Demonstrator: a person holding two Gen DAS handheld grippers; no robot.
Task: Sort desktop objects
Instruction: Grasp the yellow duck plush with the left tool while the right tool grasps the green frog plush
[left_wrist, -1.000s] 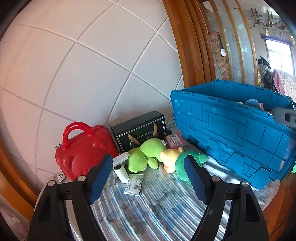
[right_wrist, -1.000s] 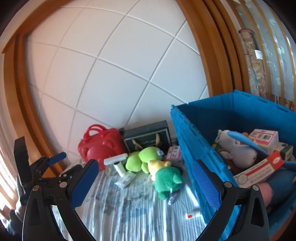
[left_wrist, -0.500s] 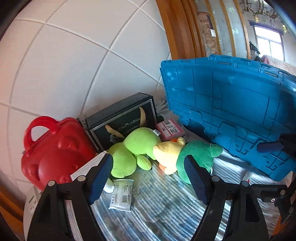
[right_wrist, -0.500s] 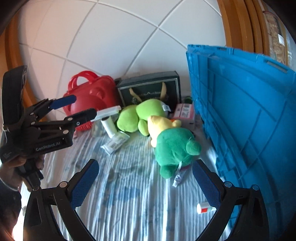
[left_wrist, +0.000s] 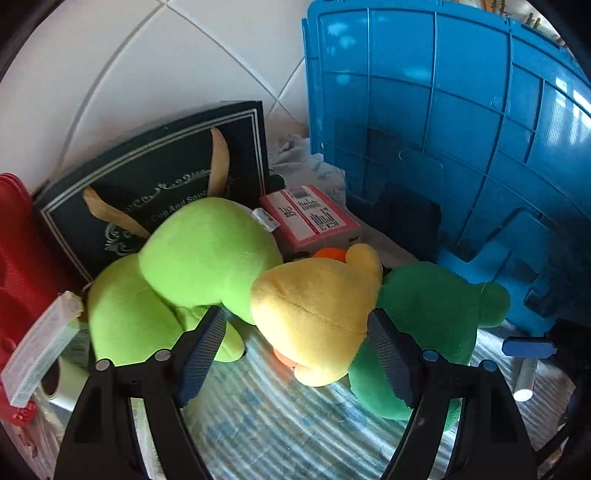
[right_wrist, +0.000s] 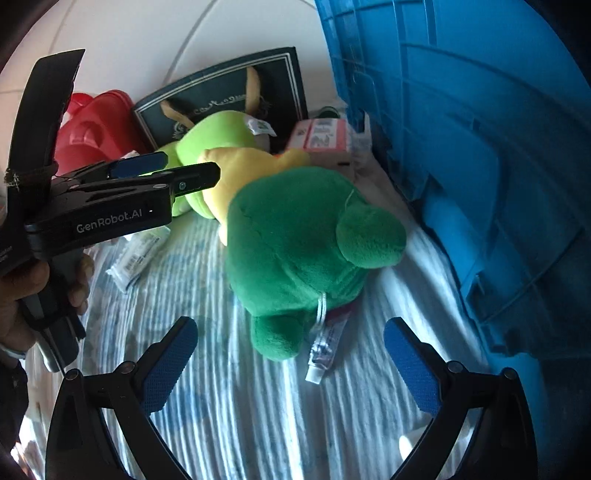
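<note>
Plush toys are lying in a heap at the centre of both views, on a striped cloth (right_wrist: 258, 406): a lime plush (left_wrist: 192, 266) at left, a yellow plush (left_wrist: 314, 310) in the middle, a green plush (right_wrist: 291, 243) at right, each touching the next. Together they are running left to right, beside the blue crate (left_wrist: 461, 129) filling the right of the frame.

The left gripper (left_wrist: 295, 350) is standing wide apart, its pads flanking the yellow plush and seemingly not yet pressing it. The right gripper (right_wrist: 291, 365) is also spread wide, hovering near the green plush and holding nothing.

The green plush's long axis is running from lower centre toward the upper left, one limb pointing at the lower edge of the right view.

Likely risks: closing on the yellow plush may be catching neighbouring fabric and dragging all three together. A small tube (right_wrist: 325, 347) is lying partly under the green plush and could be swept off when it is lifted.
</note>
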